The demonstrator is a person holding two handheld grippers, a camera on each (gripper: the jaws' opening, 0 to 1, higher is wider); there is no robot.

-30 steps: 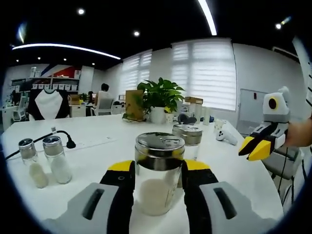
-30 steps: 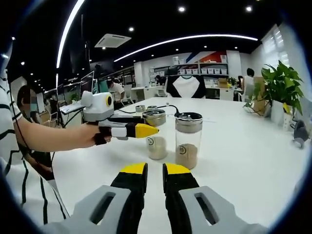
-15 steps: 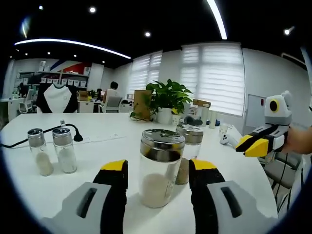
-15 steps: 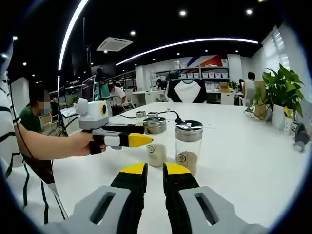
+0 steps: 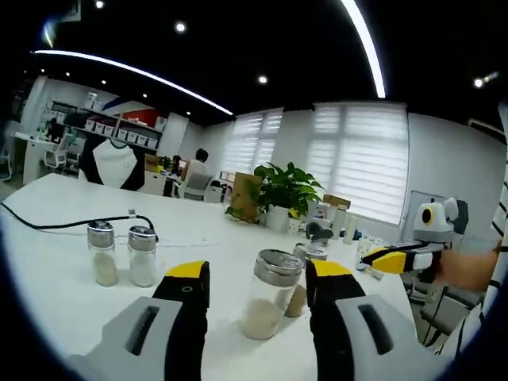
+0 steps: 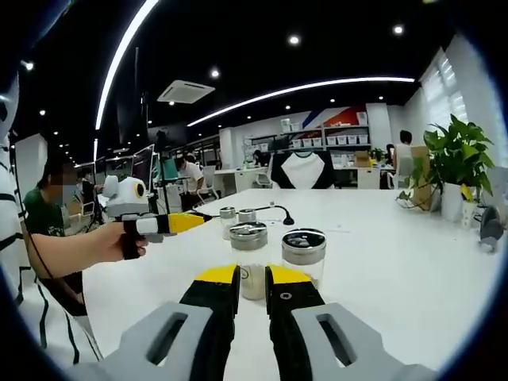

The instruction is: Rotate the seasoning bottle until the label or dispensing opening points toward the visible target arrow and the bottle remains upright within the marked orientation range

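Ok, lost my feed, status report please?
Left gripper open, off the bottle. Right gripper shut, empty. Seasoning bottle upright on table. Second bottle close behind.

Left gripper (image 5: 255, 284): black jaws w/ yellow tips, grey moulded bodies each w/ a dark oblong slot. In right gripper view (image 6: 195, 221) it's a white housing, black grip, yellow tip. Right gripper (image 6: 252, 279): same build, small screw on one black jaw. Person's striped sleeve (image 6: 6, 230), white w/ dark lines.
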